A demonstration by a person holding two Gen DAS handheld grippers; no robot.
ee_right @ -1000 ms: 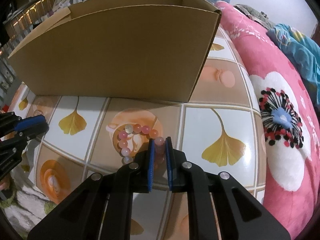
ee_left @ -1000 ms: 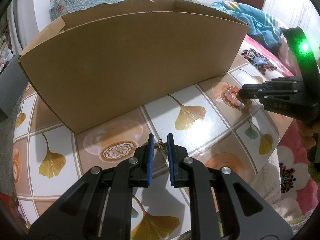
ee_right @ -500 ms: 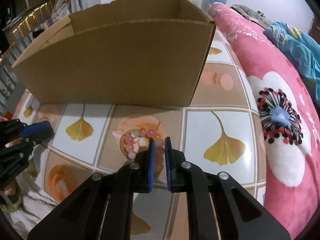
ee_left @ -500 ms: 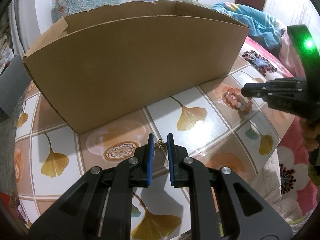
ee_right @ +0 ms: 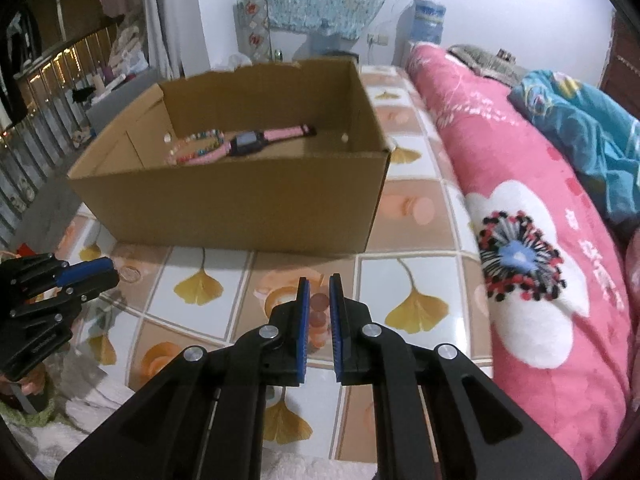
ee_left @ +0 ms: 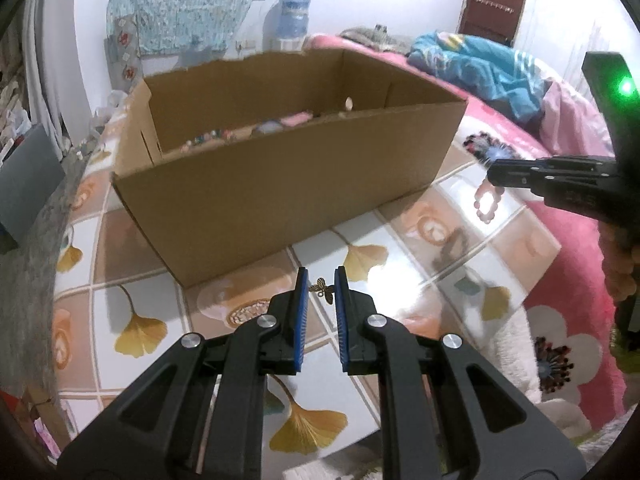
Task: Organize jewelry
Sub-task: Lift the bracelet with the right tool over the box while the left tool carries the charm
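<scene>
Both grippers are up off the tabletop (ee_right: 416, 236) now, each with a catch, in front of the cardboard box (ee_left: 280, 184). The left gripper (ee_left: 321, 292) has its blue fingers (ee_left: 301, 308) drawn close on a small gold butterfly charm (ee_left: 325, 289), pinched between the tips, short of the box's near wall. To the right of the box, the right gripper (ee_left: 494, 172) dangles a pale pink bead bracelet (ee_left: 486, 202), a loop hanging clear below its tips and glaring in the light. Its own camera shows the fingers (ee_right: 305, 312) nearly together, nipping a few pink beads (ee_right: 319, 314) of that loop, with the box's long wall dead ahead. Inside the box, against the far wall, lies a pink-strapped watch (ee_right: 256, 142), and just left of it a string of coloured beads (ee_right: 196, 148). The box sits on a glossy cloth of yellow ginkgo leaves and peach squares. Right of the box, a pink floral blanket (ee_right: 532, 248) bulges beside the tabletop, with blue bedding (ee_right: 588, 120) heaped farther back. The left gripper shows at the lower left edge of the right camera, well left of the box's near corner.
</scene>
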